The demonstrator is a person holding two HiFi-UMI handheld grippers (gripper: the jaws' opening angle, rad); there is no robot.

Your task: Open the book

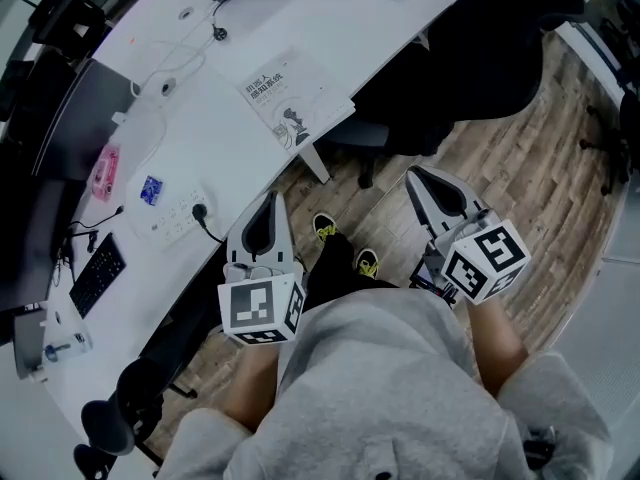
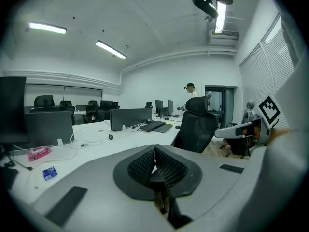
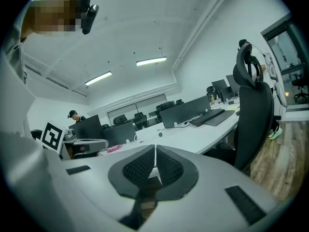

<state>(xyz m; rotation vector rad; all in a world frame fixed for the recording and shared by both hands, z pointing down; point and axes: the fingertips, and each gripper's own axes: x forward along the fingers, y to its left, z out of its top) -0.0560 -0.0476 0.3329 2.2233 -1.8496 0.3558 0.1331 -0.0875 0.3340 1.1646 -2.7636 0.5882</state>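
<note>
The closed book [image 1: 290, 96], white-covered with black print, lies on the white desk [image 1: 220, 138] near its front edge. Both grippers are held over the wooden floor, short of the desk and apart from the book. My left gripper [image 1: 271, 199] points toward the desk edge, jaws shut and empty, and my right gripper [image 1: 413, 173] is shut and empty beside a black chair. The left gripper view shows closed pads [image 2: 154, 151] and the right gripper [image 2: 237, 129]. The right gripper view shows closed pads [image 3: 155, 151] and the left gripper [image 3: 87, 144]. Neither gripper view shows the book.
A black office chair [image 1: 470, 58] stands right of the book, and the desk's white leg [image 1: 315, 160] is below it. A pink object [image 1: 104, 171], a blue card [image 1: 151, 190], a power strip [image 1: 180, 213] and a keyboard [image 1: 98, 273] sit at the left. My shoes [image 1: 345, 248] stand on the floor.
</note>
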